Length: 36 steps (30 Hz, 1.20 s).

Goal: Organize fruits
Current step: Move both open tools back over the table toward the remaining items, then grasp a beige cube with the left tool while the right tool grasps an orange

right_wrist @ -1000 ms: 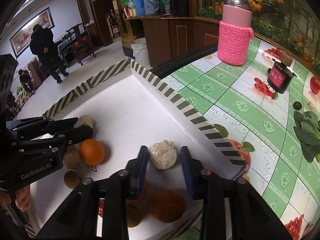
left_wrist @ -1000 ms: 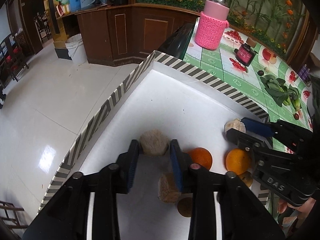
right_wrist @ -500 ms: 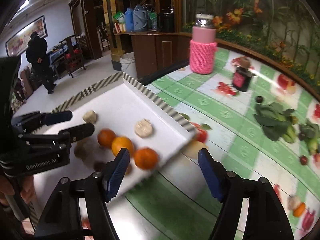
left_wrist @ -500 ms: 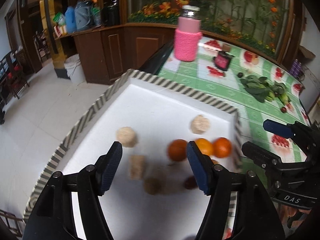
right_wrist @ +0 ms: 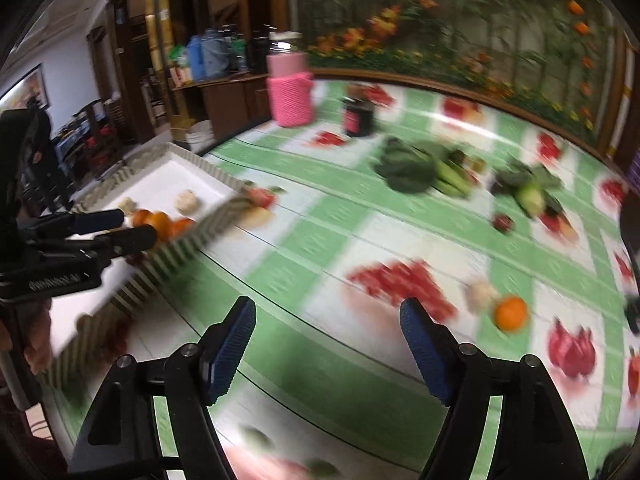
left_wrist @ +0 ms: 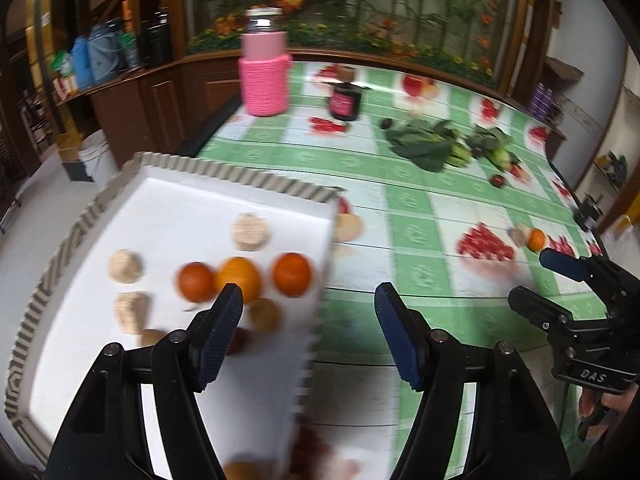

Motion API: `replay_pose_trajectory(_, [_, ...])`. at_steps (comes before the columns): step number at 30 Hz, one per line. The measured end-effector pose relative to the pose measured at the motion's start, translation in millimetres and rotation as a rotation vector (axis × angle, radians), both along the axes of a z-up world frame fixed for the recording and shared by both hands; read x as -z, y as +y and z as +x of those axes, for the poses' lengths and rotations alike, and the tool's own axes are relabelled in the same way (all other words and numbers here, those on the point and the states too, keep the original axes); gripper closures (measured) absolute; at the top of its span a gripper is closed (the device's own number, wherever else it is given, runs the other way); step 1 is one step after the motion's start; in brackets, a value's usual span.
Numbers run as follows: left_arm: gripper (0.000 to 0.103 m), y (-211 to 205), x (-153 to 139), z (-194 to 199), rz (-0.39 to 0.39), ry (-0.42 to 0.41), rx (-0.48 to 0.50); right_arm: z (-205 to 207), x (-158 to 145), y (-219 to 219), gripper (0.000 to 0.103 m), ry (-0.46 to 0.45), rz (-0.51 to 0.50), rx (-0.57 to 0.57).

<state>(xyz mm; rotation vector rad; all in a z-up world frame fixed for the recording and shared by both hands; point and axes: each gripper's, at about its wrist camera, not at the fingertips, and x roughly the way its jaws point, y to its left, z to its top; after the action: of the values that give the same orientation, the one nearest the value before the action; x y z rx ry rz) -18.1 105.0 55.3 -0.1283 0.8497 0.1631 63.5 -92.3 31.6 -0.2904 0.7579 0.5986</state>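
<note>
Three oranges sit in a row on a white tray with a striped rim, flanked by pale, rough-skinned round fruits and a few smaller brown ones — all gathered toward the tray's near right side at the table's left end. One more orange lies well apart out on the green-and-white fruit-print tablecloth, touching or just beside a small pale fruit; blur hides which.

The left gripper hangs over the tray's right edge, its blue-padded jaws standing wide with nothing between them. The right gripper hovers above bare tablecloth, short of the lone orange, its jaws opening and likewise empty.

Farther back on the table lie leafy greens and a small dark round fruit. Behind them stand a dark jar and a bottle in a pink knitted sleeve — both upright near the table's far edge.
</note>
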Motion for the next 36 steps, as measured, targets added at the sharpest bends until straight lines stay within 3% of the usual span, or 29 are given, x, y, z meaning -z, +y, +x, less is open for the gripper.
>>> replay_pose_trajectory(11, [0.035,-75,9,29,-0.022,0.052,0.168,18,7,-98,0.026,0.046,0.038,0.179])
replay_pose_trajectory(18, [0.036,-105,12,50,-0.043,0.072,0.22,44,4,-118,0.028,0.054,0.073,0.218])
replay_pose_trajectory(21, [0.035,-116,12,58,-0.035,0.073,0.244,62,6,-112,0.029,0.045,0.026,0.209])
replay_pose_trajectory(24, [0.036,-124,12,66,-0.029,0.076,0.259,79,10,-105,0.04,0.054,-0.009,0.185])
replay_pose_trajectory(26, [0.036,-130,15,73,-0.027,0.084,0.267,87,13,-104,0.041,0.065,-0.008,0.177])
replay_pose_trajectory(28, [0.036,-133,16,78,-0.031,0.091,0.272,97,20,-102,0.054,0.085,-0.013,0.173])
replay_pose_trajectory(29, [0.035,-135,17,81,-0.034,0.092,0.275,102,25,-102,0.069,0.11,-0.016,0.167])
replay_pose_trajectory(33, [0.036,-148,19,96,-0.038,0.09,0.307,102,26,-107,0.072,0.126,0.008,0.154])
replay_pose_trajectory(36, [0.036,-161,20,108,-0.042,0.088,0.347,95,17,-120,0.072,0.089,0.035,0.19])
